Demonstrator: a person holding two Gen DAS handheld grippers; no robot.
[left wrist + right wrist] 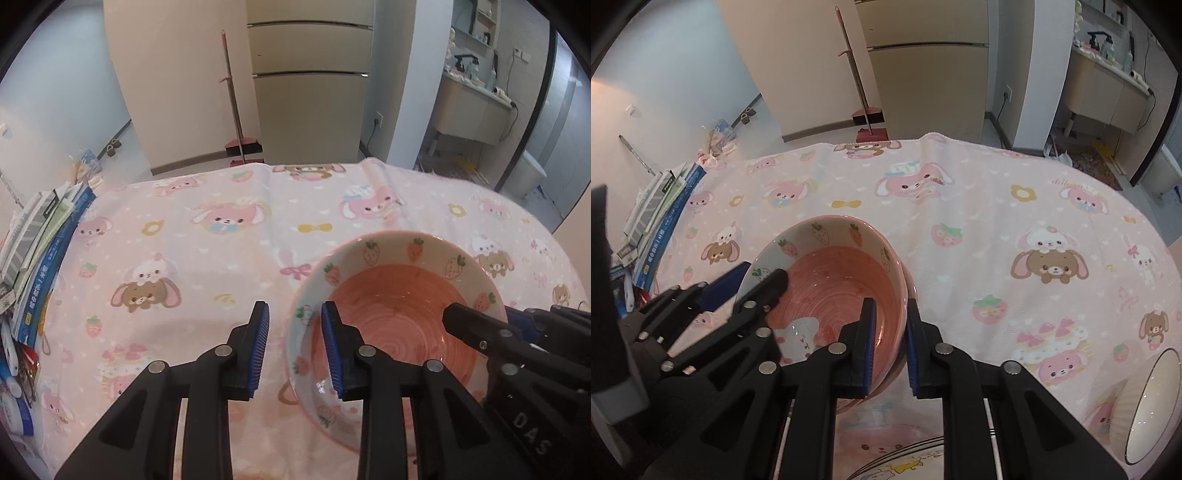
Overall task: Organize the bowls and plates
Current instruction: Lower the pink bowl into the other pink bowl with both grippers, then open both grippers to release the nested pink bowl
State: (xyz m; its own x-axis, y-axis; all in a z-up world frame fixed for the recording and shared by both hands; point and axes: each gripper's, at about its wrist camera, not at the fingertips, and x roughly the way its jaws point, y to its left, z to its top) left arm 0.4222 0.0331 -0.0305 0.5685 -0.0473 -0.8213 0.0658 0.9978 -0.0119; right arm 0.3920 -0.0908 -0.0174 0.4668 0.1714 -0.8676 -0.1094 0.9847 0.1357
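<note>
The pink bowl (399,317) with strawberries sits tipped on the desk (192,236) (under a bunny cloth). The right tool (889,343) is clamped on the bowl's right rim. The left tool (295,347) is apart, straddling the left rim without squeezing. Books (40,251) are stacked far left.

The right hand-held gripper (889,347) is covering part of the strawberry bowl (827,273)'s near wall. Right of that bowl, a white dish (1152,406) is being cut by the frame edge. Below the bowl, a patterned plate (905,465) is showing only its rim.
</note>
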